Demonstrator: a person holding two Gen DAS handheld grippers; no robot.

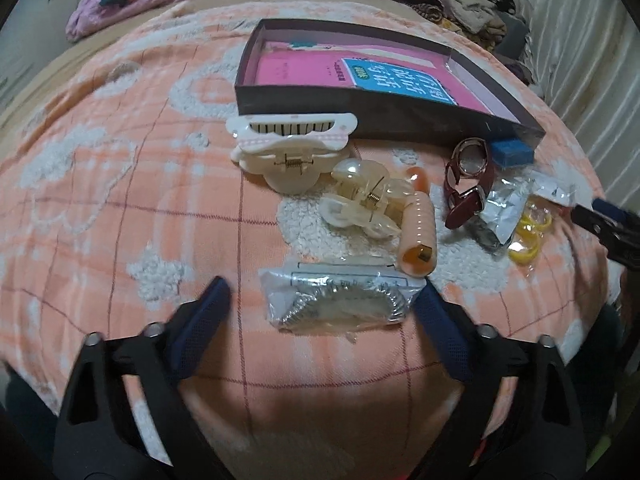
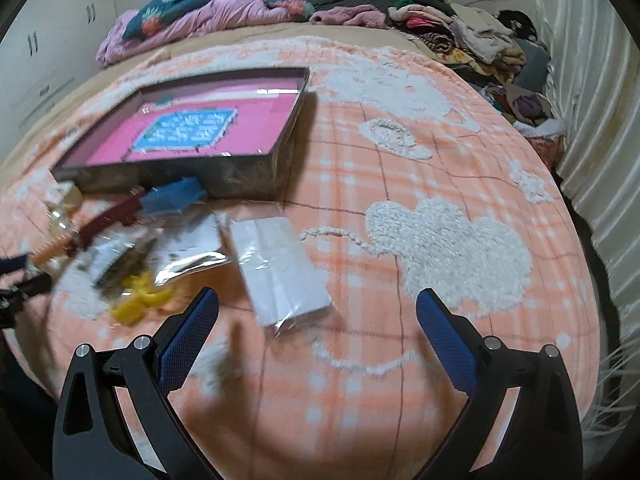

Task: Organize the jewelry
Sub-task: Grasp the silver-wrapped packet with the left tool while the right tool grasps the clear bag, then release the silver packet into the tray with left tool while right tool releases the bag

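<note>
The left gripper point(image 1: 322, 294) is held with its fingers spread wide over the orange plaid blanket point(image 1: 100, 208), and nothing is gripped. Between the fingertips, touching the inner side of the right one, a clear bag of silver chain point(image 1: 336, 300) is seen lying flat. Just beyond the fingertips a peach spiral hair tie point(image 1: 419, 228) is laid, with a translucent claw clip point(image 1: 362, 200) to its left and a larger cream claw clip point(image 1: 290, 150) further ahead. Ahead and to the right of the fingers a dark red wristwatch point(image 1: 466, 182) is found, beside a foil packet point(image 1: 502, 210) and yellow rings point(image 1: 528, 232) in clear plastic. The shallow dark box point(image 1: 380, 116), lined in pink, is set furthest ahead, with a blue block point(image 1: 512, 154) touching its near wall.

The right gripper point(image 2: 318, 304) is likewise held wide apart and empty. A white packet in clear wrap point(image 2: 280, 264) is seen just beyond its left fingertip. The blurred jewelry pile is spread to the left of the fingers, and the box point(image 2: 248, 170) lies ahead and to the left.
</note>
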